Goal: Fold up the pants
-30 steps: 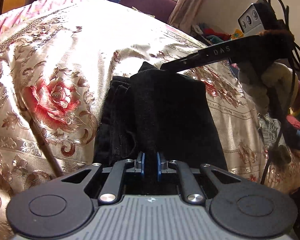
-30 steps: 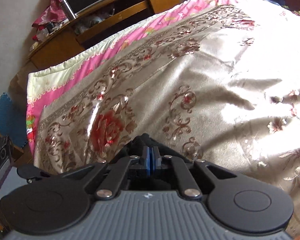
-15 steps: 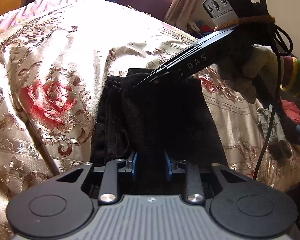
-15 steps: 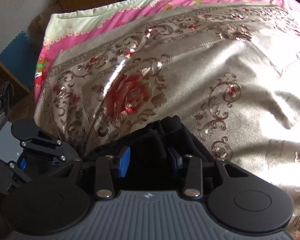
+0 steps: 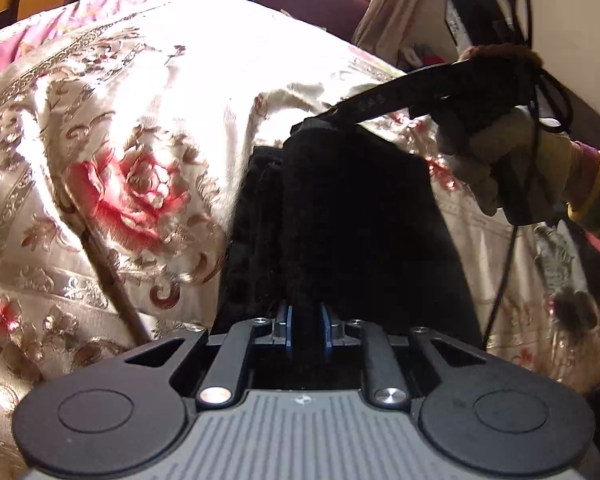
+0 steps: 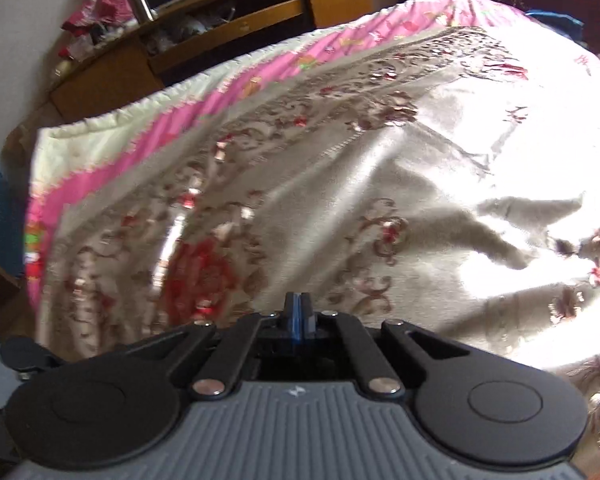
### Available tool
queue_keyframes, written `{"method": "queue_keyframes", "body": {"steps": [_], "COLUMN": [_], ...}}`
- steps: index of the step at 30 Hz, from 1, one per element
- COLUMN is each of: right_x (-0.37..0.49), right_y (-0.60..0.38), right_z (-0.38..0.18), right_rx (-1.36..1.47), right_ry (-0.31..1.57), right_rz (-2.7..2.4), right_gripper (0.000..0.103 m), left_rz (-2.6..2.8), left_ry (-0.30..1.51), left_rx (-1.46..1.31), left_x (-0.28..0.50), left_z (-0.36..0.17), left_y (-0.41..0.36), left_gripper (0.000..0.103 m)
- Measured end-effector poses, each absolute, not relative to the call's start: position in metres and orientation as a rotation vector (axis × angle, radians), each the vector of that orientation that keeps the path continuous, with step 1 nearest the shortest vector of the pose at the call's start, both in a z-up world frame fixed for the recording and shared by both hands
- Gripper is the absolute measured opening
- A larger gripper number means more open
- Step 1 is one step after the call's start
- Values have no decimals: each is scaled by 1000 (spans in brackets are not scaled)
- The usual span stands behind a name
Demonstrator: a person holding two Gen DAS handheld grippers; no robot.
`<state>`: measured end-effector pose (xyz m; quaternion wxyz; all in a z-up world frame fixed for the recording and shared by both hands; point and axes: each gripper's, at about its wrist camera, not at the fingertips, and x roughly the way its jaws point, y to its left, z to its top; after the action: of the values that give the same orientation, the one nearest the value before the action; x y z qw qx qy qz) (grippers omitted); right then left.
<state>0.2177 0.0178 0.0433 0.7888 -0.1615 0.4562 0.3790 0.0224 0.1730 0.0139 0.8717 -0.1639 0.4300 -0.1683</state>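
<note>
The black pants (image 5: 340,220) lie folded in a long strip on the floral bedspread (image 5: 120,140) in the left wrist view. My left gripper (image 5: 306,320) is shut on the near end of the pants, with cloth between its blue pads. My right gripper (image 5: 340,110) shows from the side at the far end of the pants, its tip touching the far edge. In the right wrist view the right gripper (image 6: 297,316) has its jaws pressed together; no pants show in that view, so I cannot tell if it grips cloth.
The bedspread (image 6: 380,180) has a pink border (image 6: 220,108) on its left side. A wooden cabinet (image 6: 220,32) stands beyond the bed's edge. A gloved hand (image 5: 508,160) and a cable (image 5: 504,272) are at the right. A curtain (image 5: 392,12) hangs behind.
Both grippers opened half a second ago and have closed again. The right gripper's view has swung up, so the pants no longer show in it.
</note>
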Motion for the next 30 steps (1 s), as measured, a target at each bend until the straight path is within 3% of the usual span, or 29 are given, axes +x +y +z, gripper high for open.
{"method": "queue_keyframes", "body": {"steps": [3, 8, 12, 13, 15, 19, 21, 23, 25, 28, 30], "right_x": [215, 196, 156, 145, 135, 132, 132, 133, 139, 141, 141], "right_y": [12, -34, -43, -36, -26, -17, -11, -4, 3, 19, 31], "right_z": [26, 85, 105, 101, 85, 60, 64, 69, 70, 69, 67], "right_rx": [-333, -172, -138, -173, -199, -153, -131, -136, -113, -185, -243], "right_ry": [983, 786, 738, 747, 788, 903, 948, 993, 1074, 1126, 1153], "right_rz": [776, 733, 867, 892, 882, 840, 848, 836, 785, 693, 623], "right_gripper": [0, 8, 8, 8, 20, 23, 32, 43, 47, 49, 52], "left_rz": [-357, -383, -398, -401, -406, -393, -391, -396, -406, -376, -381], "left_ry": [905, 880, 887, 886, 894, 893, 914, 922, 943, 929, 862], "left_rx": [-343, -278, -289, -276, -242, -219, -251, -300, -337, -306, -237], "left_x": [24, 29, 38, 40, 40, 28, 22, 14, 11, 5, -3], "left_z": [16, 22, 24, 26, 31, 38, 37, 34, 28, 19, 28], "left_y": [175, 171, 176, 175, 171, 164, 165, 166, 162, 152, 144], "left_gripper": [33, 32, 30, 29, 29, 29, 34, 46, 54, 52, 43]}}
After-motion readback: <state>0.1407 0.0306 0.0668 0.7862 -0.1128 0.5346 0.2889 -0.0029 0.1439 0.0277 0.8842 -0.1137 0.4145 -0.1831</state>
